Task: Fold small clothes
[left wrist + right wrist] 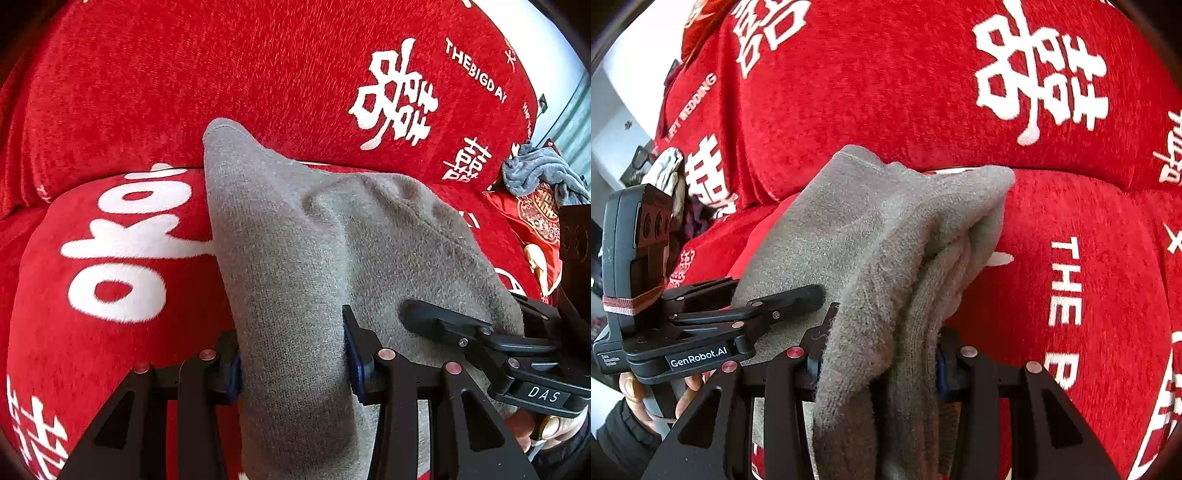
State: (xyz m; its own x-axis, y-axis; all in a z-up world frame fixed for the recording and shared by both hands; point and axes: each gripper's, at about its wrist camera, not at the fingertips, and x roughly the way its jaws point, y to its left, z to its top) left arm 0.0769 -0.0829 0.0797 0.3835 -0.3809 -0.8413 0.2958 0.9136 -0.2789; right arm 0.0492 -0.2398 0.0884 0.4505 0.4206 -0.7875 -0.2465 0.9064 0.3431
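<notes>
A grey knit garment [295, 240] is bunched up above the red sofa seat. My left gripper [293, 356] is shut on one thick fold of it, the blue pads pressing both sides. Just to the right, my right gripper [476, 317] clamps a neighbouring part of the same cloth. In the right wrist view the grey garment [868, 229] hangs in several layers between the pads of my right gripper [879, 358], which is shut on it. My left gripper [768, 297] bites the cloth's left edge there. The garment's lower part is hidden behind the fingers.
A red sofa cover [110, 110] with white lettering fills both views, its backrest [886, 92] rising behind the seat. A blue-grey cloth [535, 173] lies on a red printed cushion [535, 225] at the far right. A pale patterned cloth [666, 166] lies at the sofa's left end.
</notes>
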